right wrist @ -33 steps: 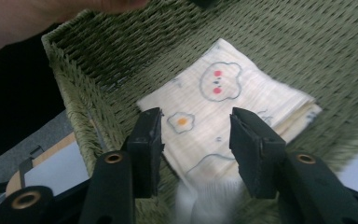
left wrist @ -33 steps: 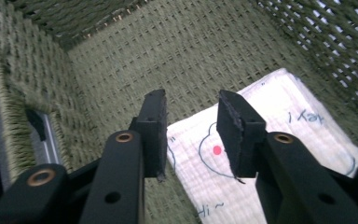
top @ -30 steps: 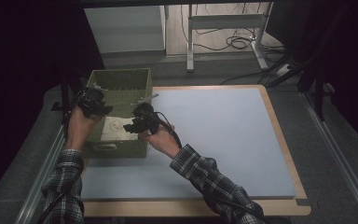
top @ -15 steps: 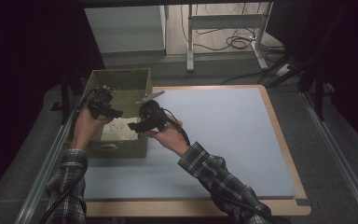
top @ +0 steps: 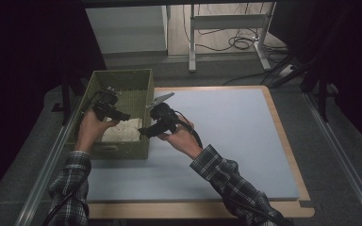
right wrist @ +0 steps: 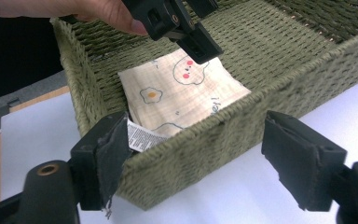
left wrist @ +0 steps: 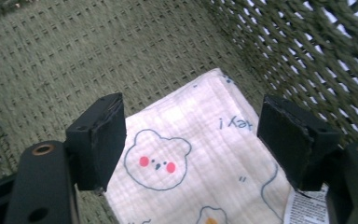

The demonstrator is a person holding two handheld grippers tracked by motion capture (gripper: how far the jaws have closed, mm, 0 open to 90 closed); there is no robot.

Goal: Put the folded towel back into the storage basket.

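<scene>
1. Folded cloth [right wrist: 179, 95]: flat in the woven basket [top: 136, 84] on the tabletop [top: 245, 136]. Soft, light, limp; I would pinch a folded edge.
2. Left gripper [left wrist: 191, 140]: hovering over the cloth, fingers just opened, holding nothing.
3. Right gripper [right wrist: 191, 154]: outside the basket's near wall, angled in, fingers just opened, empty.

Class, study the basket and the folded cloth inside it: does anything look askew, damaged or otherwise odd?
Little stands out. The cloth lies flat and folded in the basket, though set at a slant to its walls, with its printed label sticking out at one corner. Nothing looks torn or spilled.
</scene>
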